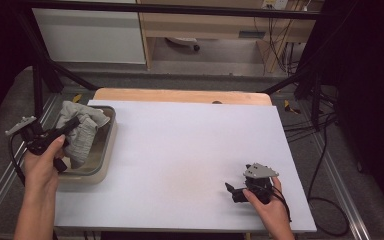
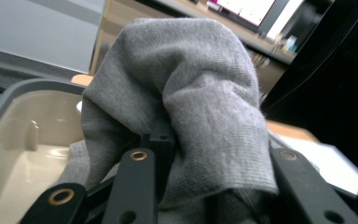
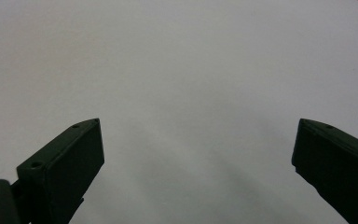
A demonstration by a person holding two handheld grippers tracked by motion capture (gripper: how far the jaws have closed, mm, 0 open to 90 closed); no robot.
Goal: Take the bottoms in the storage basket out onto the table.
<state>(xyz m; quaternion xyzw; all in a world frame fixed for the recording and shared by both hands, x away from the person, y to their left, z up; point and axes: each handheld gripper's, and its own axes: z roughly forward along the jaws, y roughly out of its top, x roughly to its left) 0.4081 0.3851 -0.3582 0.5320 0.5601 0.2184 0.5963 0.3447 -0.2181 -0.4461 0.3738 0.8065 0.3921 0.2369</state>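
Nearest the person, the right gripper (image 1: 236,191) rests low on the counter (image 1: 190,150), close to its near edge and toward its right-hand edge. Its jaws stand wide apart with nothing between them; in the right gripper view its black fingers (image 3: 65,163) frame bare white surface. Ahead of this gripper and to its left the counter lies open all the way to the tub, giving free room for travel (the right edge, by contrast, is just beside the hand).

The left gripper (image 1: 72,124) is held above the near left part of the tub (image 1: 107,150), a pale, grey-rimmed basin that sits at the counter's left edge and partly overhangs it. Its jaws are closed on a fold of the grey cloth (image 1: 82,131). In the left gripper view the cloth (image 2: 200,93) rises directly in front of the gripper and drapes over its fingers (image 2: 161,140), with the bulk of the fabric hanging down toward the basin. To the left of the gripper in that view, the tub's cream inner wall (image 2: 32,135) and rounded rim are exposed.

Beyond the left gripper, the rest of the cloth is bunched against the tub's far rim. Past the tub and the white sheet, a strip of wooden counter edge (image 1: 180,95) marks the far boundary, with dark frame rails to either side.
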